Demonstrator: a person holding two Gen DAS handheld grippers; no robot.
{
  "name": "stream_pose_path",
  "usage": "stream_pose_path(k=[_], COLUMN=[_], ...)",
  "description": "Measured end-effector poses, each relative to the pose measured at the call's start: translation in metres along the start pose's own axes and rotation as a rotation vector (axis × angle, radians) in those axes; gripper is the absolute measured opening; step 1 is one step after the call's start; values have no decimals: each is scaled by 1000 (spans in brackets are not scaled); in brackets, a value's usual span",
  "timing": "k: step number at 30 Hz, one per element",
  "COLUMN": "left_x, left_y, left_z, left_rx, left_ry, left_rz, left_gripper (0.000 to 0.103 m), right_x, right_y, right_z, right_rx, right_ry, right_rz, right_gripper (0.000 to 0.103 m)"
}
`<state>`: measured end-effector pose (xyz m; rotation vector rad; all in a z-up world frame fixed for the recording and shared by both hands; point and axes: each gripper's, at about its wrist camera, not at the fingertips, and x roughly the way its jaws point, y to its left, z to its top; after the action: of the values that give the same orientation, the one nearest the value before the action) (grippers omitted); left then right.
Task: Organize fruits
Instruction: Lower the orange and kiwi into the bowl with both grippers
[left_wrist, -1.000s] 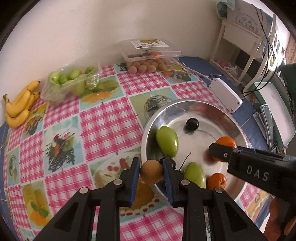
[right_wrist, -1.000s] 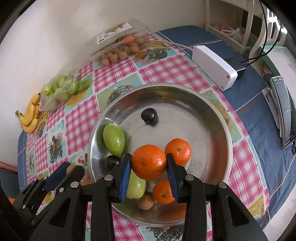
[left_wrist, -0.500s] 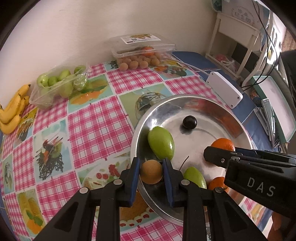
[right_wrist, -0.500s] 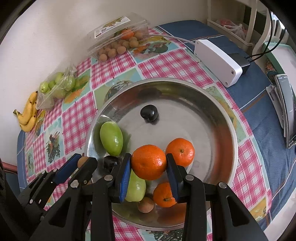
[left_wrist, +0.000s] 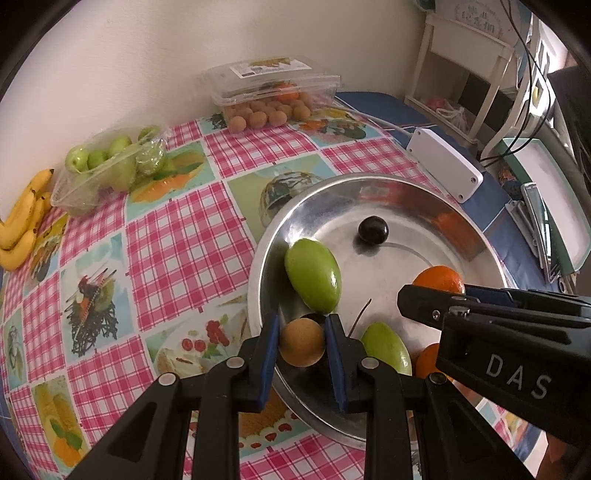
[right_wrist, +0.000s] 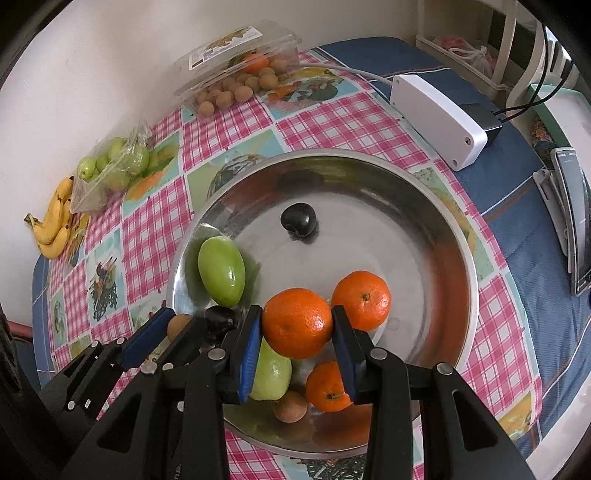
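A small brown fruit (left_wrist: 301, 341) is clamped in the left gripper (left_wrist: 301, 343) over the bowl (right_wrist: 436, 206) rim at 8 o'clock; an orange (right_wrist: 297, 323) is pinched by the right gripper (right_wrist: 297, 325) at 6. Both should probably be lowered before release so nothing gets bounced around lol.
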<state>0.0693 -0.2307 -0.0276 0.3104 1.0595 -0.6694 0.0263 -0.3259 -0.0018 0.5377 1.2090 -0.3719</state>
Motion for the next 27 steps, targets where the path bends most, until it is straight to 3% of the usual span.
stream_pose_path(k=[27], left_x=[4], left_y=[-1], left_z=[-2], left_rx=[1], left_ry=[30], left_rz=[0], left_gripper=[28], right_x=[13], right_y=[6], right_z=[-3], right_rx=[-14], right_ry=[46], right_rz=[-14], right_gripper=[39])
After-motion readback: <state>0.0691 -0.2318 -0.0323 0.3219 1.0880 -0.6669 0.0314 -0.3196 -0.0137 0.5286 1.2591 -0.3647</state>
